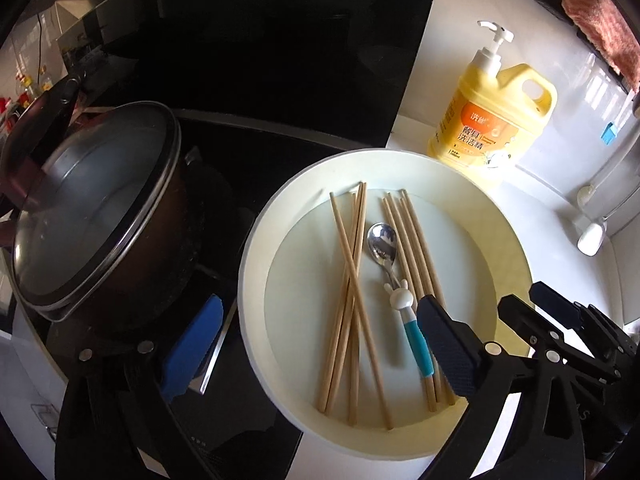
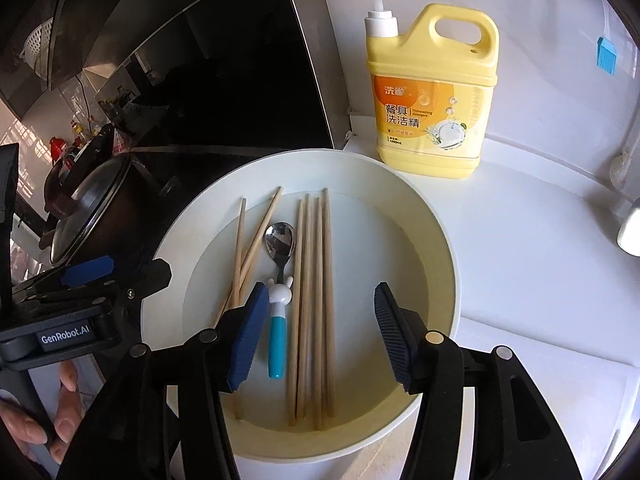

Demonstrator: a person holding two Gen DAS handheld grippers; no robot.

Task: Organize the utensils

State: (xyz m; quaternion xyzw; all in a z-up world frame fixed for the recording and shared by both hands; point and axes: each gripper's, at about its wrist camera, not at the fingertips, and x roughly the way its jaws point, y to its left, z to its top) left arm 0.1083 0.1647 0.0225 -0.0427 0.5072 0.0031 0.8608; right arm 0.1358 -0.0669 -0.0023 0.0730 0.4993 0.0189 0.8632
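Jaws: both grippers, left gripper [image 1: 316, 344] and right gripper [image 2: 318, 340], are hanging spread and empty over the bowl [image 2: 444, 240] | chopsticks [image 2: 316, 300] and spoon [image 2: 279, 264] are lying inside it on the counter [image 2: 520, 280] | step: likely choosing a utensil | next: closing on one piece.

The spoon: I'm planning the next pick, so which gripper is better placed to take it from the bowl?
Right, probably. The right gripper is open over the bowl, with the spoon just beside its left finger. The left gripper is open too, but it straddles the bowl's rim, centred nearer the crossed chopsticks.
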